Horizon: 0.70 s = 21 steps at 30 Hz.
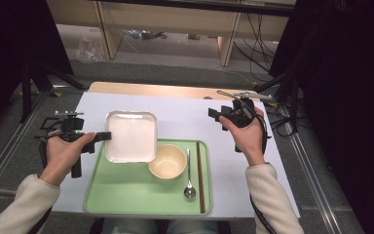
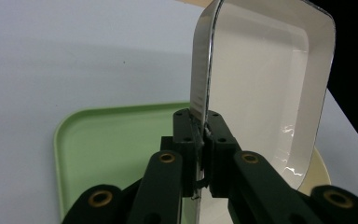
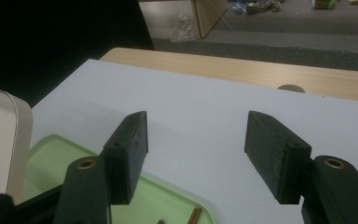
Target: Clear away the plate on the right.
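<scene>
White square plastic dish [image 1: 130, 136] was pinched by its left rim in the left gripper [image 1: 103, 136], held partly over the green tray [image 1: 126, 195], probably so it could be carried off sideways. Right gripper [image 3: 196, 154] hung wide open with nothing in it, off right of the tray above the table [image 1: 185, 117], likely just waiting.
</scene>
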Tool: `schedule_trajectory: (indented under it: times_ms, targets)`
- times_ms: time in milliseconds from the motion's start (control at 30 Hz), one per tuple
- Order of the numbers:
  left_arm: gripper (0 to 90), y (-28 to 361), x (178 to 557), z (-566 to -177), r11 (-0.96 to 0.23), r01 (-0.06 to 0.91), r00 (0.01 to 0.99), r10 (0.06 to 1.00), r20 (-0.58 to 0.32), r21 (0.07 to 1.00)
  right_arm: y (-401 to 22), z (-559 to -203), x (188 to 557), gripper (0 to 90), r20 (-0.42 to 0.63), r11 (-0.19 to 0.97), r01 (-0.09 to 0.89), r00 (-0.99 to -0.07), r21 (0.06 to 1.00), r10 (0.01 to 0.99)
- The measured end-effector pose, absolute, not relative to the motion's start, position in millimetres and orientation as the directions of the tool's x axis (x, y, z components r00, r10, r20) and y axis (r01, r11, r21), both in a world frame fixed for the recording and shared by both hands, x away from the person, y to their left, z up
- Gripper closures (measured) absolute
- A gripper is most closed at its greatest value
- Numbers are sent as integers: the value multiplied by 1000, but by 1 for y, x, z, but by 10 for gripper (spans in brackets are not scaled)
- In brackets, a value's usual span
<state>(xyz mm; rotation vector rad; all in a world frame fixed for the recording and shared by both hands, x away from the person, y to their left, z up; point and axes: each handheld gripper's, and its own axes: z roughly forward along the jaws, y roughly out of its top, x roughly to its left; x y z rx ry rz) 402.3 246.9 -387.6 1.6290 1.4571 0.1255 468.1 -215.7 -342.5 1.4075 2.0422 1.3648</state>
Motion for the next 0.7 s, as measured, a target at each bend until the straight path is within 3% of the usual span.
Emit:
schedule_trajectory:
  times_ms: [700]
  targets:
    - [847, 270, 392, -400, 114, 767, 280, 827, -489, 631, -223, -344, 471, 399, 242, 57, 549, -457, 834, 856]
